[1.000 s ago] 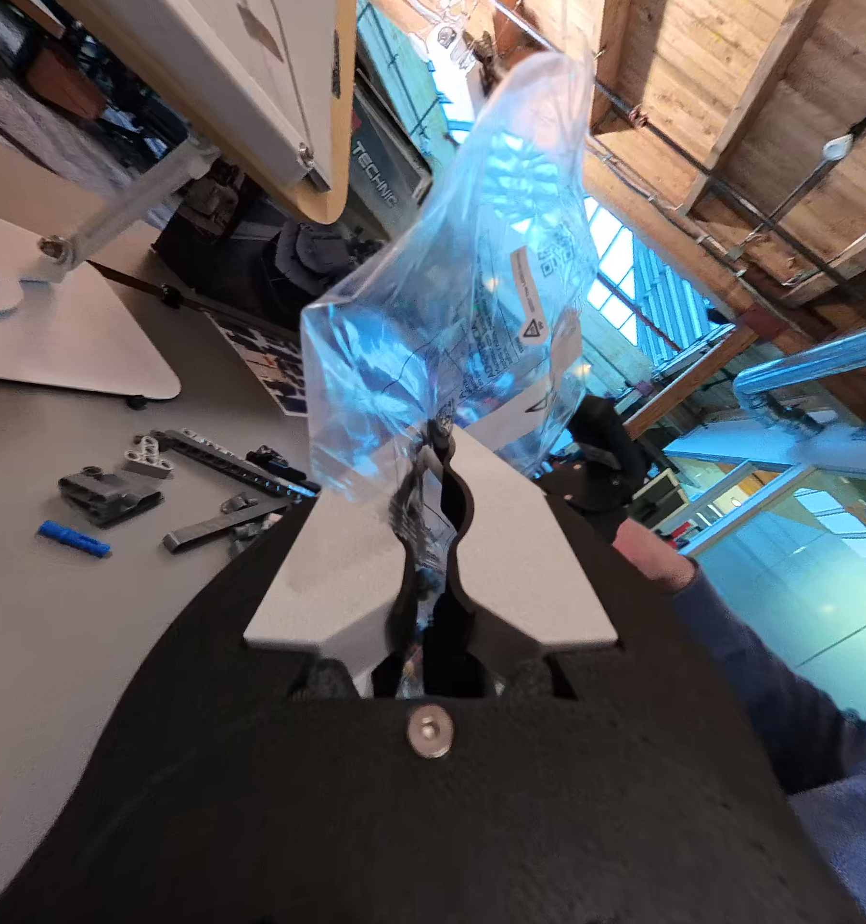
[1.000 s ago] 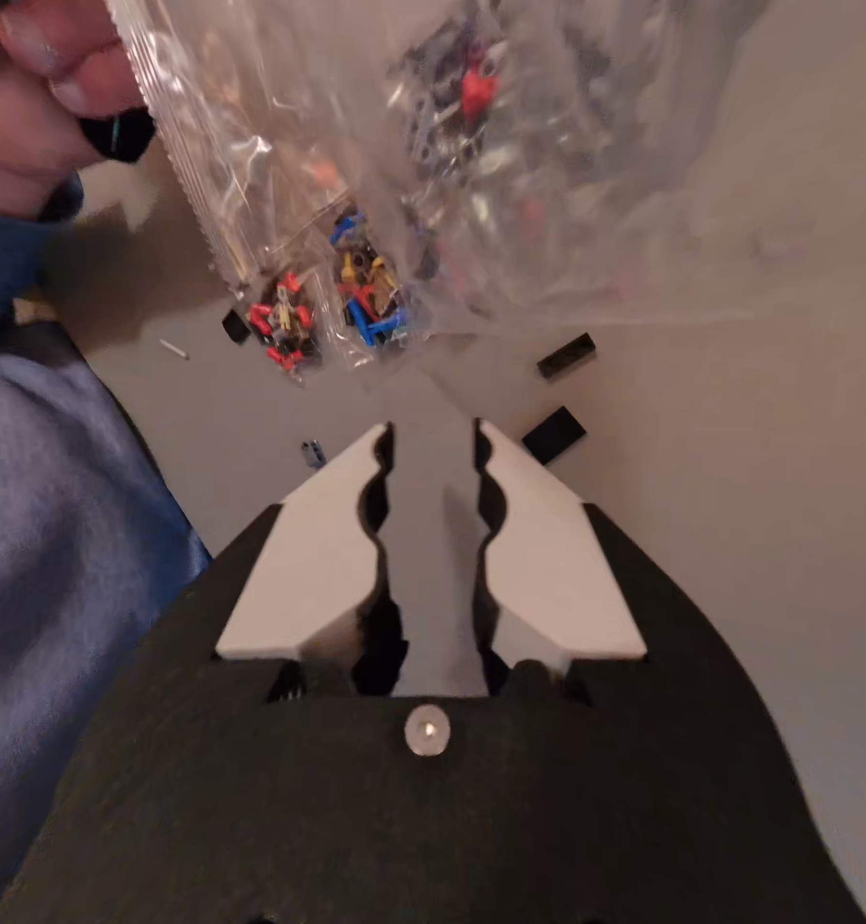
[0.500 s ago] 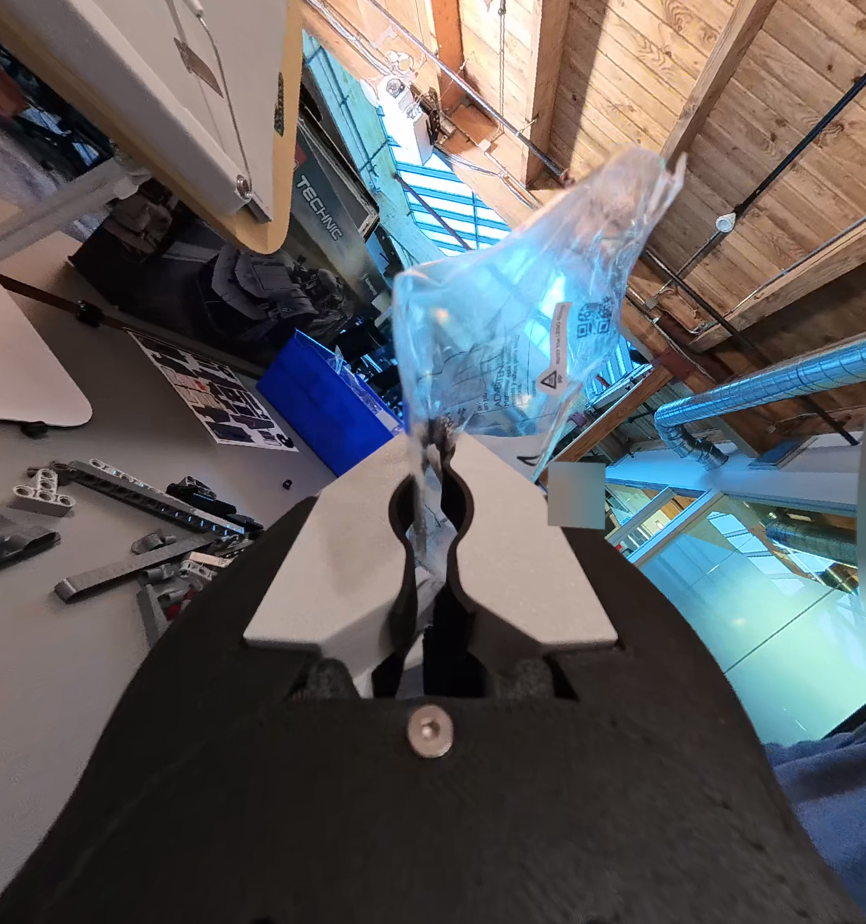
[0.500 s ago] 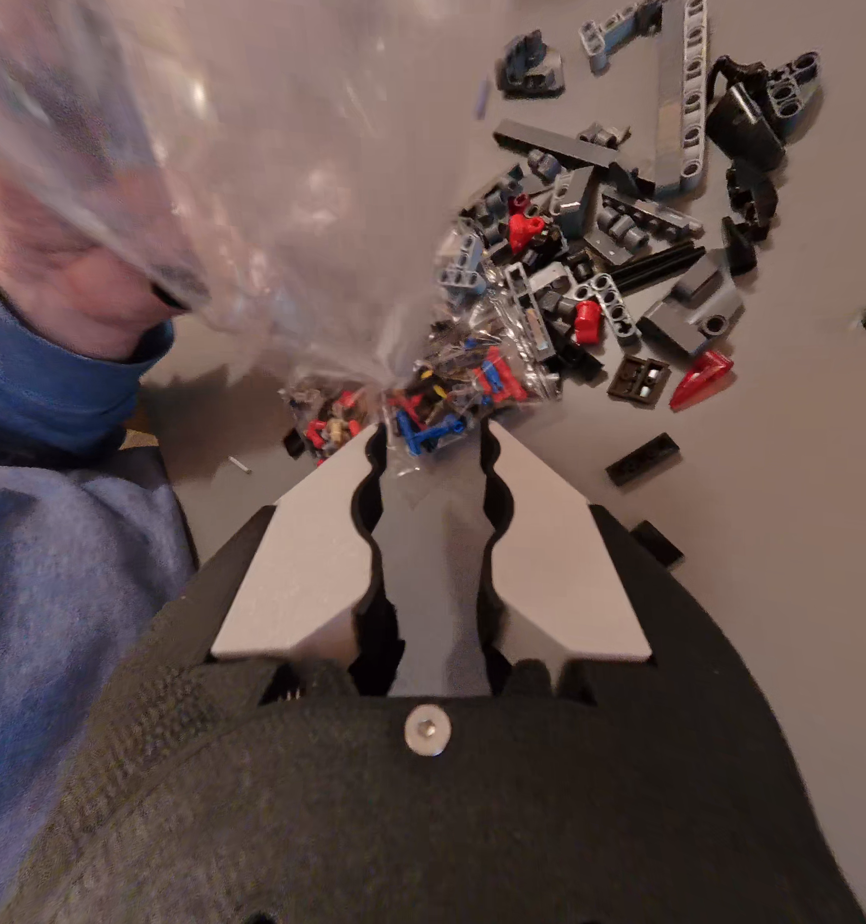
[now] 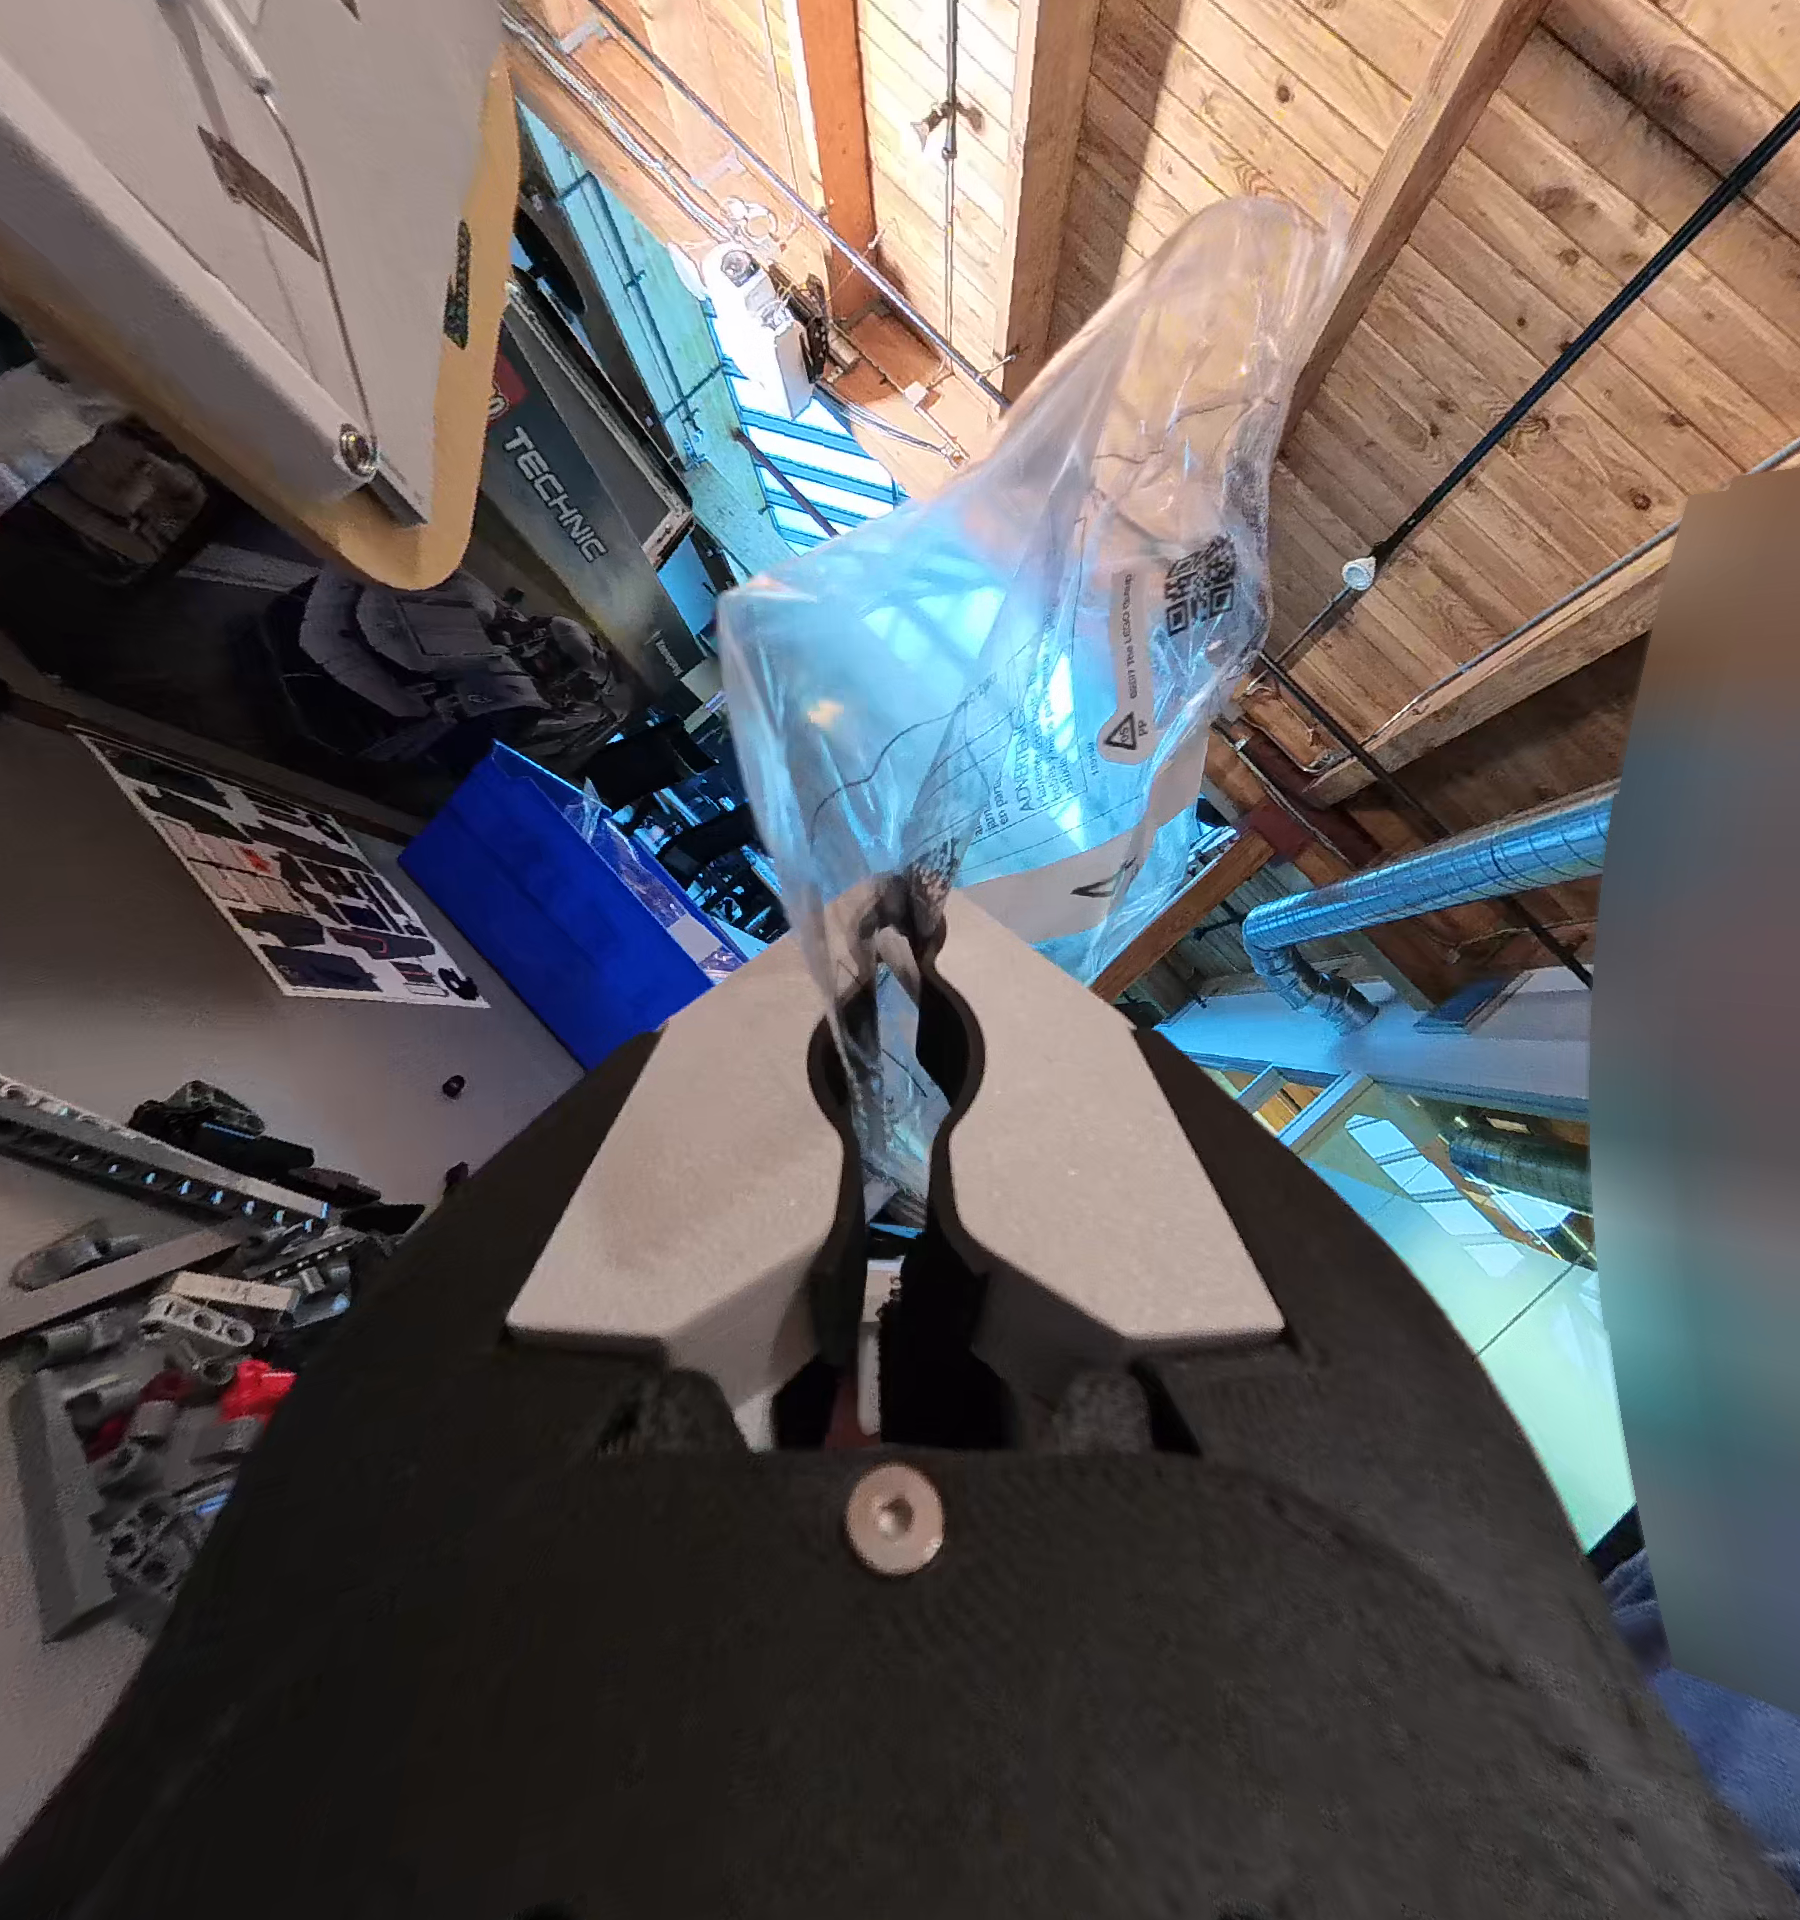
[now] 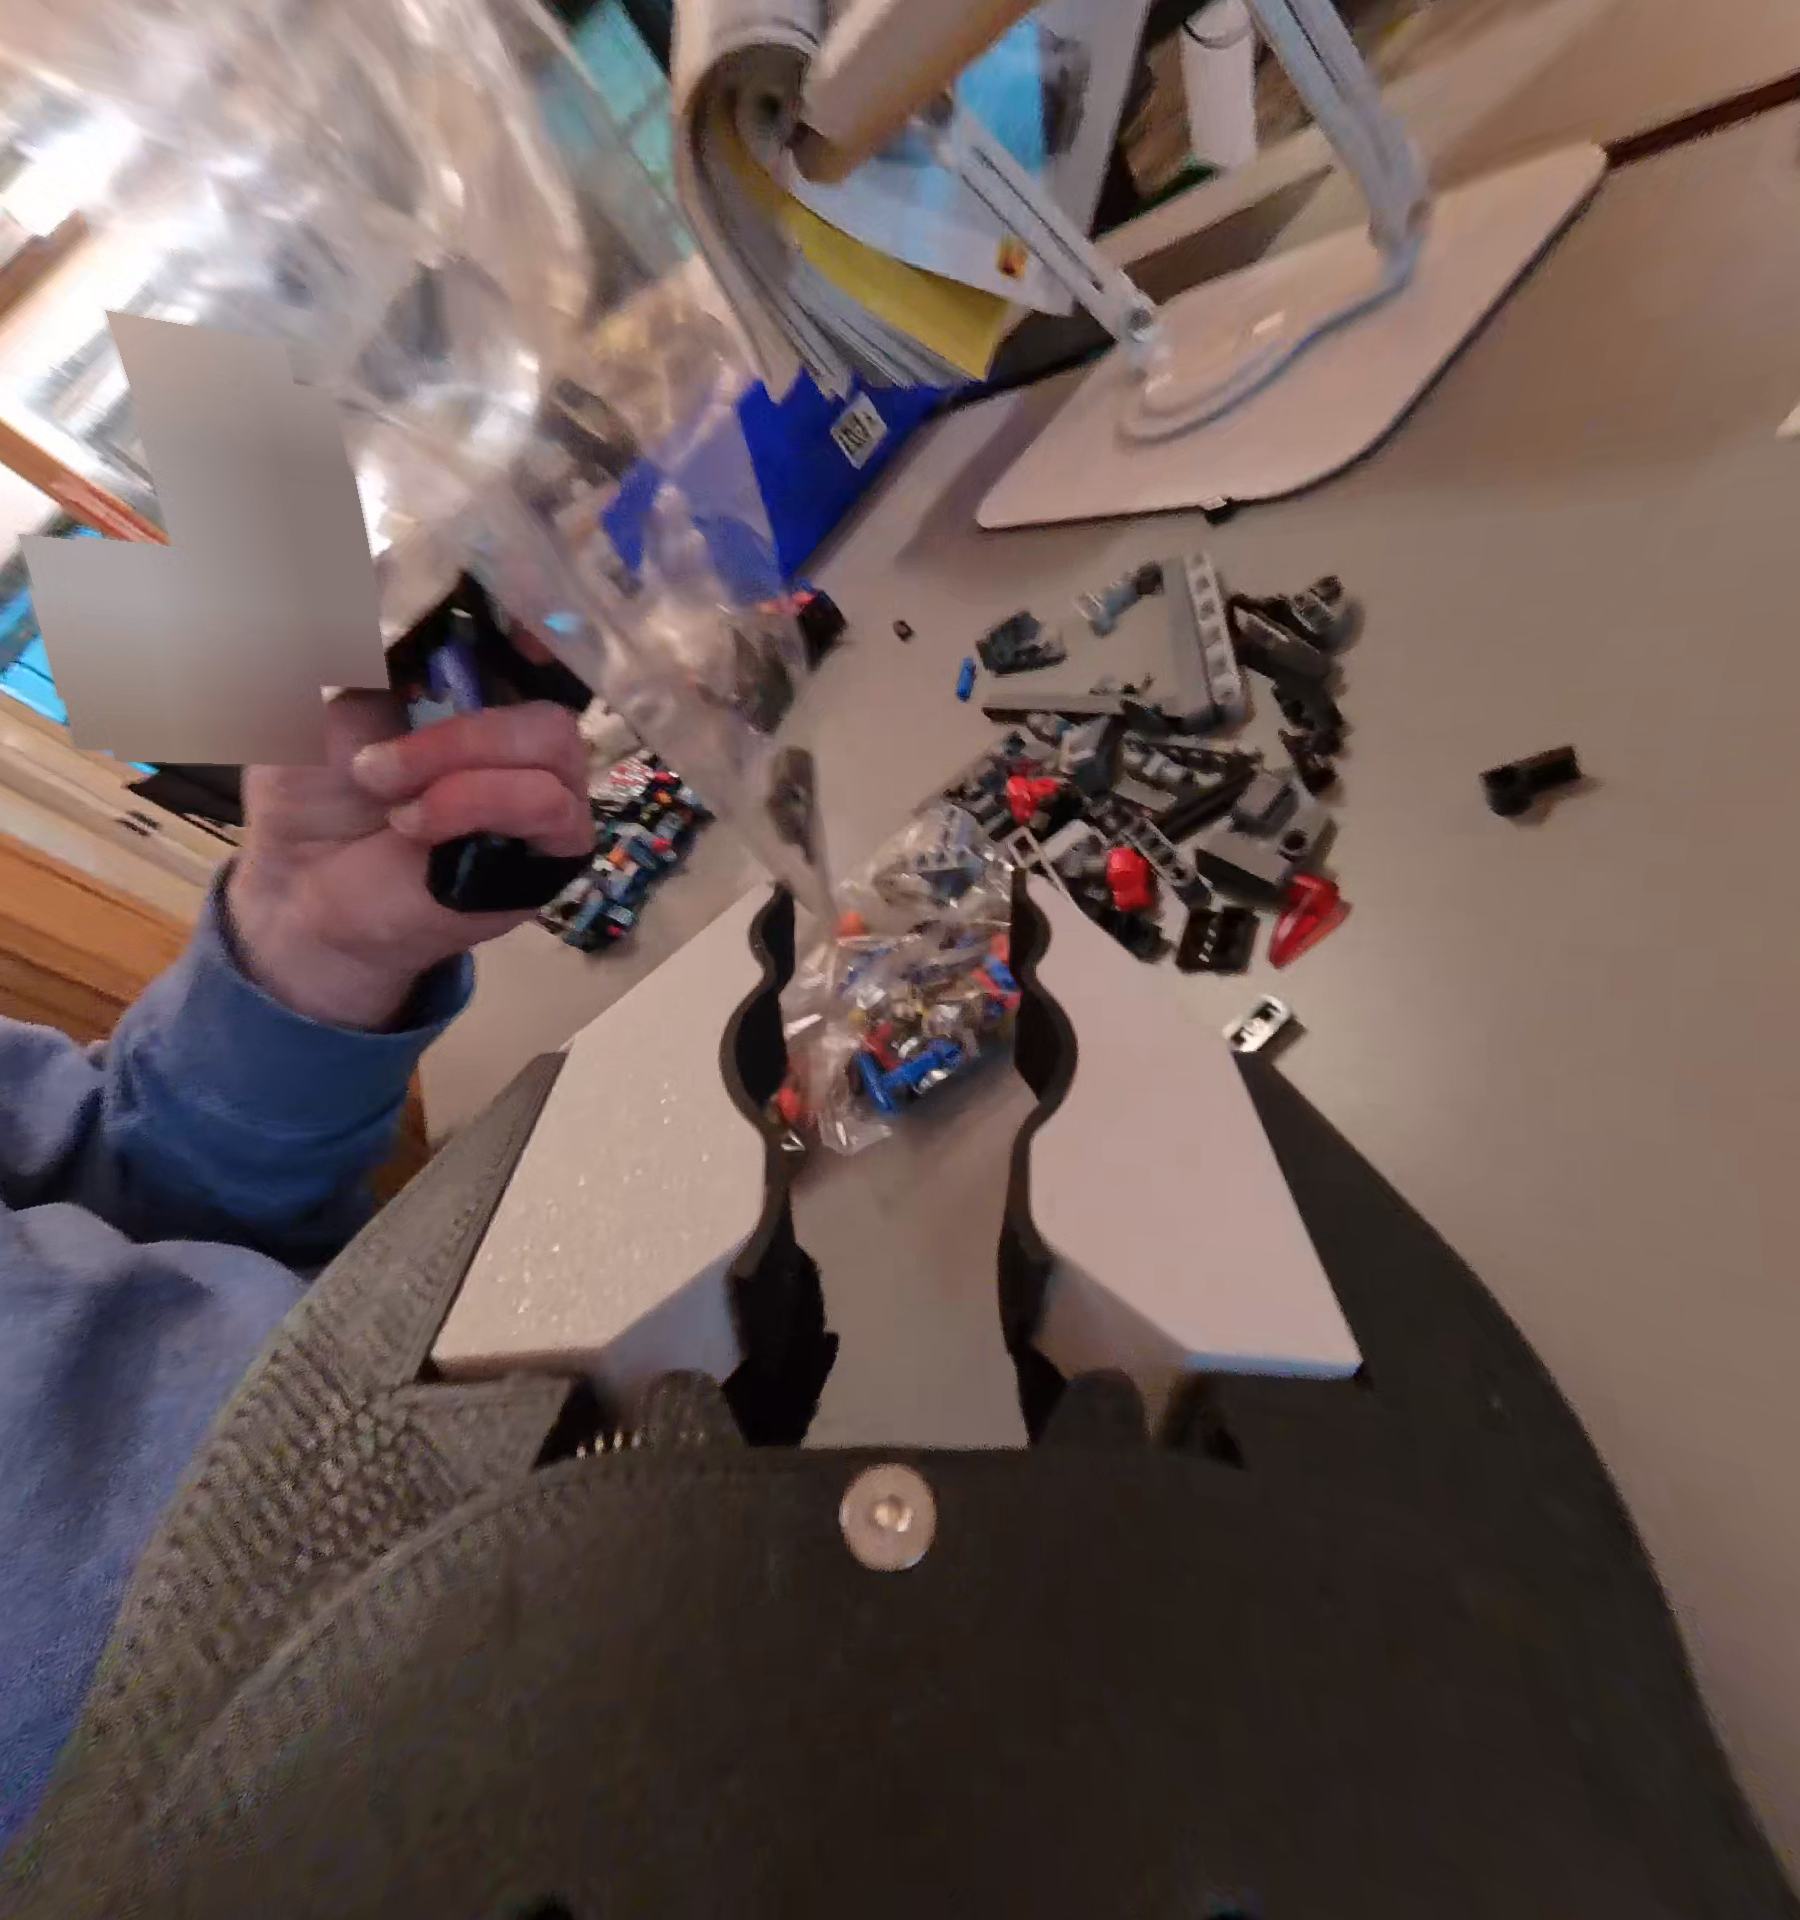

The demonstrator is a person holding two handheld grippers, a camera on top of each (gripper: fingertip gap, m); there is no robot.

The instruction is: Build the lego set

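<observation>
- The left gripper was held tilted upward, toward the ceiling, with its grey fingers closed almost tip to tip.
- A thin fold of clear film was pinched between those tips.
- The right gripper was angled downward over the table, its grey fingers parted with a clear gap between them.
- Nothing was clamped between the right jaws.
- In the right wrist view, the person's left hand was seen at the left, raised, its fingers curled around a black handle.
- A blue sleeve covered that wrist and forearm.
</observation>
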